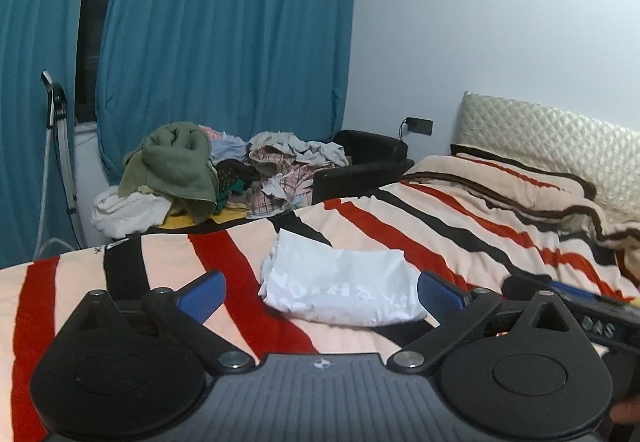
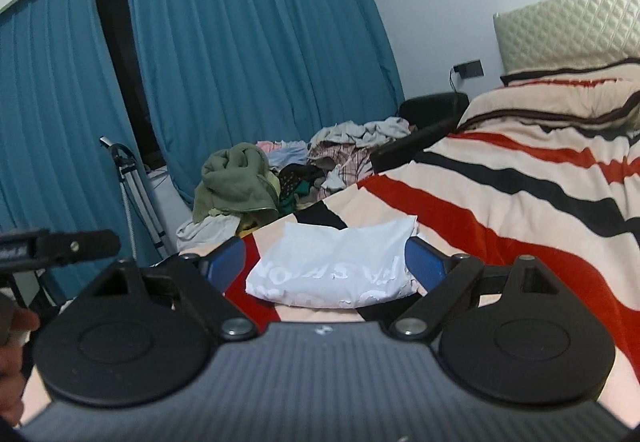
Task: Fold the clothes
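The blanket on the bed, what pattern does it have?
The blanket is cream with red and black stripes, clearest in the left wrist view.

Both wrist views ride low and close over the striped bed [image 1: 400,226], facing its far edge and the blue curtains [image 2: 248,42], sharing the folded white shirt [image 1: 340,286] and clothes pile [image 2: 280,178].

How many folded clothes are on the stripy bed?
1. A folded white T-shirt with pale lettering lies on the striped blanket, in front of both open grippers. The unfolded clothes pile sits beyond the bed's far edge; it could hide more.
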Available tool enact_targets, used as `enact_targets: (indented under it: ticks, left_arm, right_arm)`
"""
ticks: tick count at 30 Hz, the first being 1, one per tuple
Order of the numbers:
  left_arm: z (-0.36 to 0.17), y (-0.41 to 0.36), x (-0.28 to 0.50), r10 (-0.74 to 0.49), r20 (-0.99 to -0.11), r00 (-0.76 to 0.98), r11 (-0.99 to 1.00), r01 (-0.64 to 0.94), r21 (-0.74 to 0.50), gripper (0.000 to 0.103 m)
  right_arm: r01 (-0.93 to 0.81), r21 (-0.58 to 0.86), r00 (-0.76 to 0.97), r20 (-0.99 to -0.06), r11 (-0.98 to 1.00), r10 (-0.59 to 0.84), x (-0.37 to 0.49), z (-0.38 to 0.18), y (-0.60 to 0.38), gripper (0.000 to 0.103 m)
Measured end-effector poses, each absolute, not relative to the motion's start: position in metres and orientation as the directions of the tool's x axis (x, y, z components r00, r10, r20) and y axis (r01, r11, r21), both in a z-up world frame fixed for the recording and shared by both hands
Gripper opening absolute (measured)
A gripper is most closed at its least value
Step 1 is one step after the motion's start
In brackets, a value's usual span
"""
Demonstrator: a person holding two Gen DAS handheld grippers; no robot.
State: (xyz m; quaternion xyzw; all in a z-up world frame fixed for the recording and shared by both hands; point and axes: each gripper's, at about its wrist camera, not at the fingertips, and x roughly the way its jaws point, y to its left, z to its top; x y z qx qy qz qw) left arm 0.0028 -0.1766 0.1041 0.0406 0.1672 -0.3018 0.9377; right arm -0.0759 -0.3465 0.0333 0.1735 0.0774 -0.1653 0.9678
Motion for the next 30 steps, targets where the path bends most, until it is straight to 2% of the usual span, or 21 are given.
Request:
enact_targets:
  ticks: [7,13,30]
  left_arm:
    - [0.089,-0.155,-0.015,-0.548,-0.315,0.775,0.827,0.559,-0.065,0.103]
    - [0.077,-0.141,-0.006,-0.508,-0.329,0.796,0.856,0.509,-0.09,0.103]
    - [0.064,-0.135,0.003,-0.461,-0.398,0.793,0.874,0.483,-0.048,0.103]
  right_arm:
    - [0.357,0.268,0.928,-0.208,0.895,-0.309,-0.071,0.024,-0.334,0.089]
    - [0.399,0.242,0.908,-0.235,0.884,-0.346,-0.054,0.007,-0.327,0.089]
    - [0.386,0.244,0.901,-0.308,0.89,-0.306,-0.038,-0.004,-0.32,0.089]
